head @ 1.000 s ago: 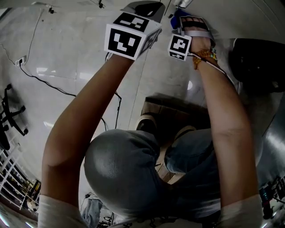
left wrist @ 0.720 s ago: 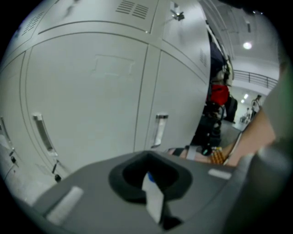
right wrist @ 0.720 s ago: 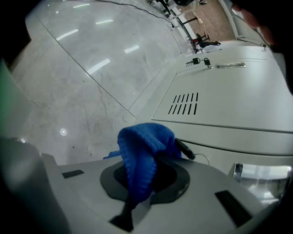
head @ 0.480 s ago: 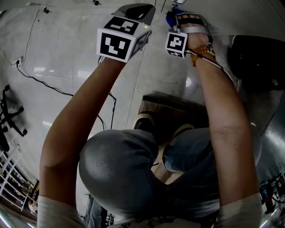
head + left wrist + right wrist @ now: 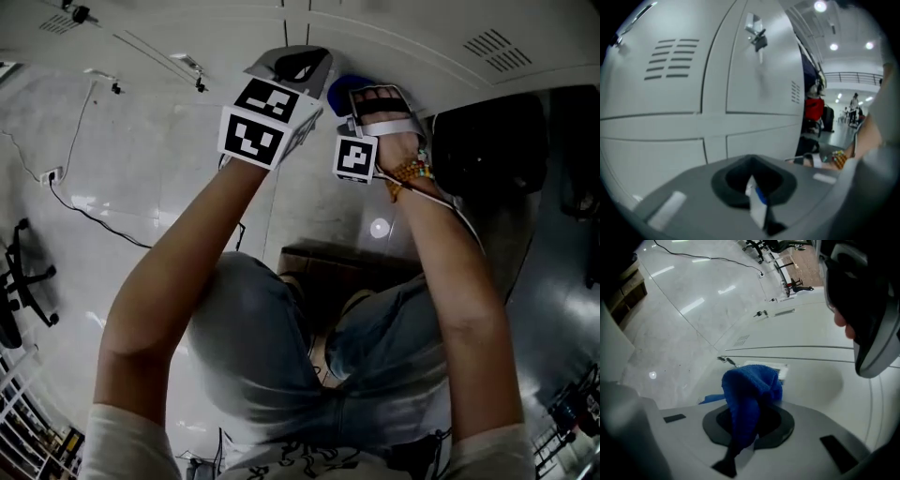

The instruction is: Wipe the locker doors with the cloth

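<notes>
White locker doors [image 5: 403, 37] run along the top of the head view. My right gripper [image 5: 370, 103] is shut on a blue cloth [image 5: 345, 87]. In the right gripper view the bunched blue cloth [image 5: 751, 387] sticks out of the jaws and lies against a locker door [image 5: 820, 376]. My left gripper [image 5: 291, 66] is held close beside the right one. It faces the locker doors [image 5: 754, 93] a short way off. Its jaws are together, and only a thin white and blue edge shows in the slot.
A key hangs in a door lock [image 5: 757, 37], and vent slots [image 5: 672, 58] are in the neighbouring door. A black bag [image 5: 492, 141] stands at the right by the lockers. A cardboard box [image 5: 328, 258] lies under my knees. A cable [image 5: 94, 211] crosses the floor at the left.
The head view has tilted up, so the locker doors now show along the top. Both grippers sit lower in the view and still close together. The cloth stays in the right one.
</notes>
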Motion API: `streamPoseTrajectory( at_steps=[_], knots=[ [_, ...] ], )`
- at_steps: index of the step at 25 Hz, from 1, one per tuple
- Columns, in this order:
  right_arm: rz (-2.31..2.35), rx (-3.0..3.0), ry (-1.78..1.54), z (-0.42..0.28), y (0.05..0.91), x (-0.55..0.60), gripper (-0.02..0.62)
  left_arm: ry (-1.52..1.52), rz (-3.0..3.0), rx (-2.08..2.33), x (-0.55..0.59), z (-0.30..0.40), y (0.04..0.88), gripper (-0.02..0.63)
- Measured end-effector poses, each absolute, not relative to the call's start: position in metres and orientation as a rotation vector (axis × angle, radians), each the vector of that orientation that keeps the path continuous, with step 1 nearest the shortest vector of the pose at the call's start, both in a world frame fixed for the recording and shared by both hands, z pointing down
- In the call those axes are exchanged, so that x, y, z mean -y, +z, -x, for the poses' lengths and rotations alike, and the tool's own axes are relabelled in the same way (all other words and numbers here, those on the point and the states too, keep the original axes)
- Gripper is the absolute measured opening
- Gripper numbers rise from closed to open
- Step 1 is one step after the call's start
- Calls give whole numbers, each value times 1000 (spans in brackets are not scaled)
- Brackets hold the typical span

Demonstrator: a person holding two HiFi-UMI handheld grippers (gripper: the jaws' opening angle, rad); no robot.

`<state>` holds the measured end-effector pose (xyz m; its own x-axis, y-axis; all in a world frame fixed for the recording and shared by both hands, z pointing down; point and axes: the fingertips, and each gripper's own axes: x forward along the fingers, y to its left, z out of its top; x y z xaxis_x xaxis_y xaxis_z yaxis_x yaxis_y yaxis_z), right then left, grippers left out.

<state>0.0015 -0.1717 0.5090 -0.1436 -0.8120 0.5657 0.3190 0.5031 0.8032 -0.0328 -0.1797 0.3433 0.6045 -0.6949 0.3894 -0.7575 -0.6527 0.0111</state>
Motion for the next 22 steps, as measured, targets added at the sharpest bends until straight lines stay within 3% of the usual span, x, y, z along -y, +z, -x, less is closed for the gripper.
streamPoseTrajectory(
  at_steps=[9, 22],
  knots=[
    [-673, 1437, -1132, -6, 368, 168, 46, 274, -2500, 1422, 175, 37, 287, 2],
    [-689, 1360, -1193, -33, 353, 174, 46, 319, -2541, 1347, 178, 19, 305, 2]
  ],
)
